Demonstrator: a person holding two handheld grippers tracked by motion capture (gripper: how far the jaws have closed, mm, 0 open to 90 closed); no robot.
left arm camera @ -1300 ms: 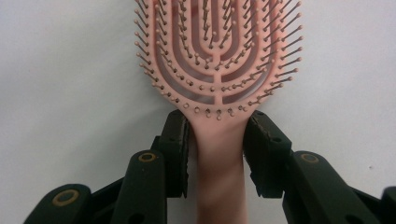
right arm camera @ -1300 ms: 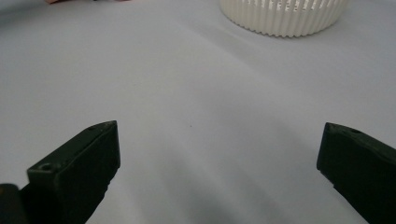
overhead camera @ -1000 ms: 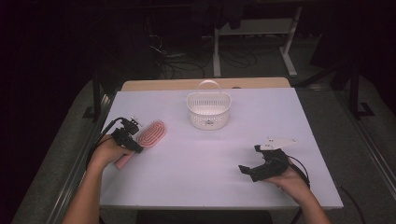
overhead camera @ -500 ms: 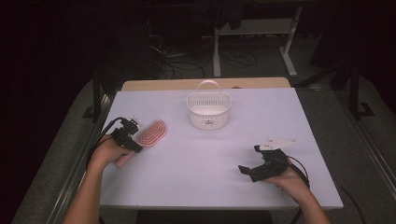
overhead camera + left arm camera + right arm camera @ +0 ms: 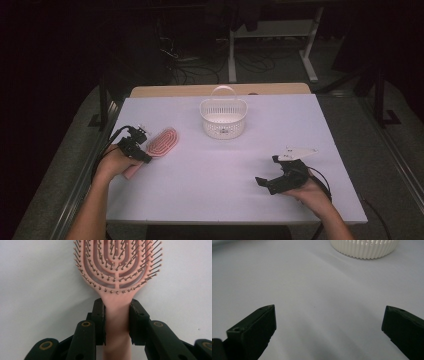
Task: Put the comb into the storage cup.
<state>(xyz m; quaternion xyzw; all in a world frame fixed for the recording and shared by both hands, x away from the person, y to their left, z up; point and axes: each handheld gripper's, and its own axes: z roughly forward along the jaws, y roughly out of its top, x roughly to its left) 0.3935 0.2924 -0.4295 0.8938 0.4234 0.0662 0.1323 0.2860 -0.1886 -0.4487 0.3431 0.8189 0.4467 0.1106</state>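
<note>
A pink hairbrush (image 5: pixel 161 143) lies bristles up near the table's left edge. My left gripper (image 5: pixel 140 151) is shut on its handle; in the left gripper view both pads press the pink hairbrush (image 5: pixel 117 277) handle just below the head, my left gripper (image 5: pixel 117 312) pointing along it. A white slatted basket (image 5: pixel 224 118) with an upright handle stands at the back middle. My right gripper (image 5: pixel 266 181) rests low at the front right, wide open with nothing between its jaws; in the right gripper view the right gripper (image 5: pixel 328 322) faces bare table with the basket (image 5: pixel 365 248) far ahead.
The white table (image 5: pixel 300 130) ends at a wooden strip (image 5: pixel 175 91) at the back. Dark floor, cables and desk legs (image 5: pixel 232 55) lie beyond it. A person's forearms come in from the bottom edge.
The left gripper with the hairbrush has hardly moved. The right gripper stays put and open.
</note>
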